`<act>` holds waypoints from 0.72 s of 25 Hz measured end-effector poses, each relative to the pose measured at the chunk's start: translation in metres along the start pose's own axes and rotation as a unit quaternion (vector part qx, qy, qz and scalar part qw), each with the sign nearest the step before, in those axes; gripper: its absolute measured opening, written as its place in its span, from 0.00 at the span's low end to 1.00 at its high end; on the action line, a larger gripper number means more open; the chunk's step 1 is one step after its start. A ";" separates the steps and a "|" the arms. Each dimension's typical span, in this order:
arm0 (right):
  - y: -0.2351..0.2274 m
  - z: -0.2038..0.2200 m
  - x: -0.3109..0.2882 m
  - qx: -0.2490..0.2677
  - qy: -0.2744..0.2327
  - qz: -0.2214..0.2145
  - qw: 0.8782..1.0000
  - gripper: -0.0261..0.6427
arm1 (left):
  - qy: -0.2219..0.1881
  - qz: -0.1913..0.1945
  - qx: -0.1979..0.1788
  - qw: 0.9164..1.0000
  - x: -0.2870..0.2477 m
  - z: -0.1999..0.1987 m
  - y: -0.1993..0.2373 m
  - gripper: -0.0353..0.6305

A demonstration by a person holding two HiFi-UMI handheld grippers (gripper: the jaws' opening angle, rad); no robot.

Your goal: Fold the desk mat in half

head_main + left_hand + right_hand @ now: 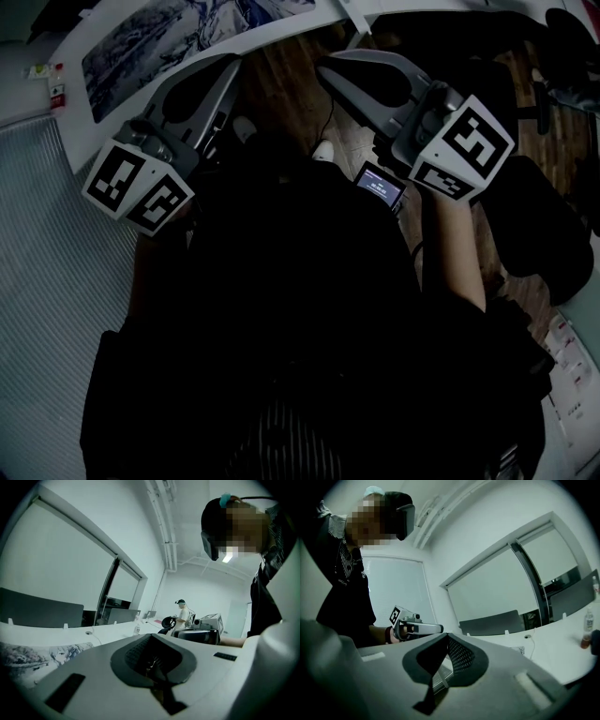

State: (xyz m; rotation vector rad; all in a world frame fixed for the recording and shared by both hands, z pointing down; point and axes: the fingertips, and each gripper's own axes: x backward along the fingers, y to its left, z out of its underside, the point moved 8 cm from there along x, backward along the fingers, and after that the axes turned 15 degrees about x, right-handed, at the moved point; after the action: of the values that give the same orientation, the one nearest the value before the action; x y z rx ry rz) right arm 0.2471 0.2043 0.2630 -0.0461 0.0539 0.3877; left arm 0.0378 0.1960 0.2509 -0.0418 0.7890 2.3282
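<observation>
Matt grey plastic left hand-held gripper (232,66), wood-grain floor (281,98), seemingly smooth printed desk mat (159,37)

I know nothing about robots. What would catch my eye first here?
Two grey hand-held tools with chequered marker cubes stand out: the left gripper and the right gripper, both shut and empty, raised before the person's dark clothes. Beyond them, at upper left, an illustrated desk mat lies on the white desk.

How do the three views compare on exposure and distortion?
Head view: badly underexposed, with dark clothing swallowing the centre; only the desk mat print at the top reads clearly. Left gripper view: bright, strong fisheye, black vignetted corners. Right gripper view: same fisheye and vignette, and the window frame bows visibly.
</observation>
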 end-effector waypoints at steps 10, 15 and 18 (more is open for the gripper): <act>-0.039 -0.024 -0.037 0.008 0.020 0.104 0.994 0.05 | -0.006 0.094 -0.027 0.995 -0.019 -0.067 0.060 0.06; -0.058 -0.032 -0.107 -0.001 0.029 0.120 0.992 0.05 | 0.026 0.119 -0.020 0.992 -0.001 -0.092 0.125 0.06; -0.069 -0.031 -0.145 -0.010 0.043 0.141 0.989 0.05 | 0.047 0.138 -0.018 0.989 0.008 -0.098 0.158 0.06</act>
State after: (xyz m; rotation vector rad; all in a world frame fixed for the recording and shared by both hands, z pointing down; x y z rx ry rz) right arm 0.1380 0.0848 0.2429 -0.0759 0.1419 0.6689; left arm -0.0817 0.0530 0.2525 -0.0614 0.8448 2.6191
